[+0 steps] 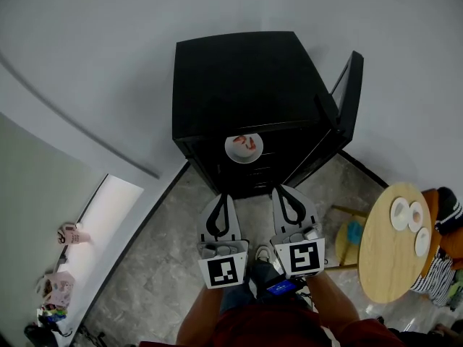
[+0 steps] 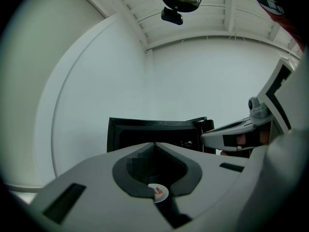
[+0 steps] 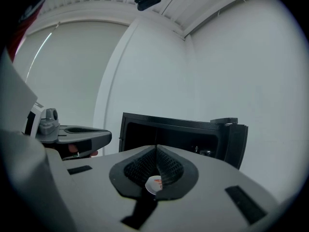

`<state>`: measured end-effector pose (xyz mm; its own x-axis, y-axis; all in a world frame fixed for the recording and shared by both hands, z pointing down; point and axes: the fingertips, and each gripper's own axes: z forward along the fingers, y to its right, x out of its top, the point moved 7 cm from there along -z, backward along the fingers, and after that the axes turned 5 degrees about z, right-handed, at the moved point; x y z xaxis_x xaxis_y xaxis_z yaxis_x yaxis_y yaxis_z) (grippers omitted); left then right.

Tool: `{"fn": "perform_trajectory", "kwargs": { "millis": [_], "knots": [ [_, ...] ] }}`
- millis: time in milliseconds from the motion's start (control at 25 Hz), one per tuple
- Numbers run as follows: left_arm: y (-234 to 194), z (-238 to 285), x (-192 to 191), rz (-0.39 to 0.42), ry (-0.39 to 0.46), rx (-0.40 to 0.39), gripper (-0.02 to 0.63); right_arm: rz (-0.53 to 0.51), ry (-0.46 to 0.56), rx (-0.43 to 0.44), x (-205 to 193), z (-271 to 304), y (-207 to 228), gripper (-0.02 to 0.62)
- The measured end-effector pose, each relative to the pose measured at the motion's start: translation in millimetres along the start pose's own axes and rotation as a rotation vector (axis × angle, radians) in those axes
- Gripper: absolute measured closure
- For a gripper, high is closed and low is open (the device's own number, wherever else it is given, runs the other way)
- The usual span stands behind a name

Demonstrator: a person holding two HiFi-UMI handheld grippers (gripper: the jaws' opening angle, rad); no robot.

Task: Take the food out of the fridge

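I am in the approach step. My left hand-held gripper (image 1: 223, 197) and right hand-held gripper (image 1: 283, 192) have jaws together (nothing held) before the open fridge (image 1: 239, 78). The plate of food (image 1: 244, 147) sits inside on a shelf. Next, I think, I must open the jaws for its rim.

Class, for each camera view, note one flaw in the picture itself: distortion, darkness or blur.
Head view: fisheye curves the wall and floor edges; the black fridge swallows detail, only the white plate reads clearly. Left gripper view: dark round vignette at the corners, plus a mosaic patch near the middle. Right gripper view: same vignette; the fridge's inside is almost black.
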<state>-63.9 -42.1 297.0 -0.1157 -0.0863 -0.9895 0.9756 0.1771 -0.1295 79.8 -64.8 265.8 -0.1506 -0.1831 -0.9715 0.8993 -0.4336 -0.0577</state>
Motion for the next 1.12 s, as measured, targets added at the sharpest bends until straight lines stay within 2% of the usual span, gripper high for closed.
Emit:
{"fn": "perform_trajectory", "kwargs": {
  "millis": [1120],
  "knots": [
    [-3.3, 20.1, -62.2, 0.002, -0.044, 0.033, 0.592, 0.038, -0.046, -0.011, -70.7, 26.9, 14.5, 0.572]
  ]
}}
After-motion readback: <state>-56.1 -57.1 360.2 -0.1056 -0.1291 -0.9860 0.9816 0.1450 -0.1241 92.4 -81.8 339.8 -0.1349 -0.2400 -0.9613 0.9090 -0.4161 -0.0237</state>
